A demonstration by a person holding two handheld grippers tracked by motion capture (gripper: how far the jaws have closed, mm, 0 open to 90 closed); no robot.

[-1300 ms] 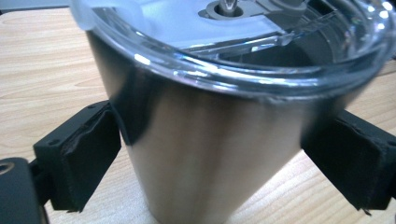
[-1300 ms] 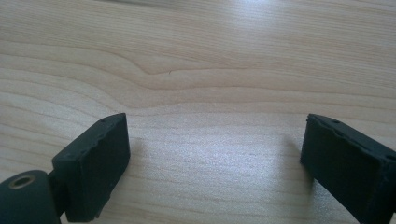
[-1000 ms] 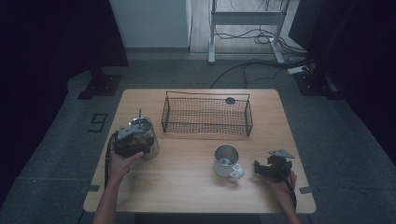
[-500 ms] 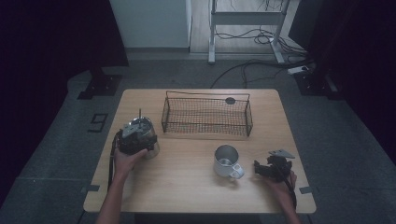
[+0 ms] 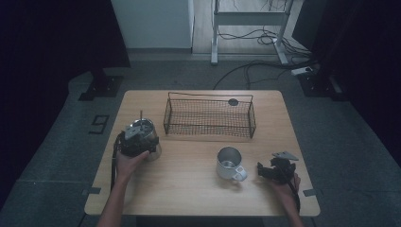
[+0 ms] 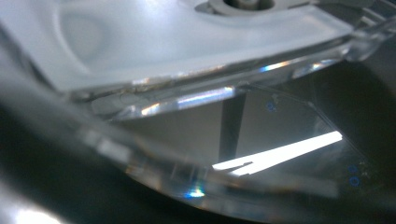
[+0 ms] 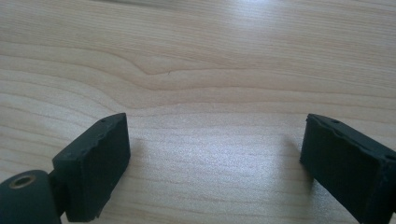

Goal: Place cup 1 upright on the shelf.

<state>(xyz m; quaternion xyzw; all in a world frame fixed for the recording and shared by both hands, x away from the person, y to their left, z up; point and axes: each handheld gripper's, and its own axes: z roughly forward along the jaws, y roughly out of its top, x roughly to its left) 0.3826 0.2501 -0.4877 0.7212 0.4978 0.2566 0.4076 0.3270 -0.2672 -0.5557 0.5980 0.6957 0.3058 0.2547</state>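
Fingers [image 7: 95, 161] of the right gripper [image 7: 217, 140] are spread wide with only bare table [image 7: 210, 70] between them. The left gripper [image 5: 137, 139] has just been closing its fingers a bit at the jar [image 6: 201, 100], which sits right up against them, but one cannot tell if they pinch it yet. The jar looks clear, hard and slippery and may break if dropped, so its sides just under the pale lid [image 6: 163, 42] seem the best hold; past the fingers a cup [image 5: 229, 163] and a basket [image 5: 208, 118] stand on smooth wood, with dark floor around.
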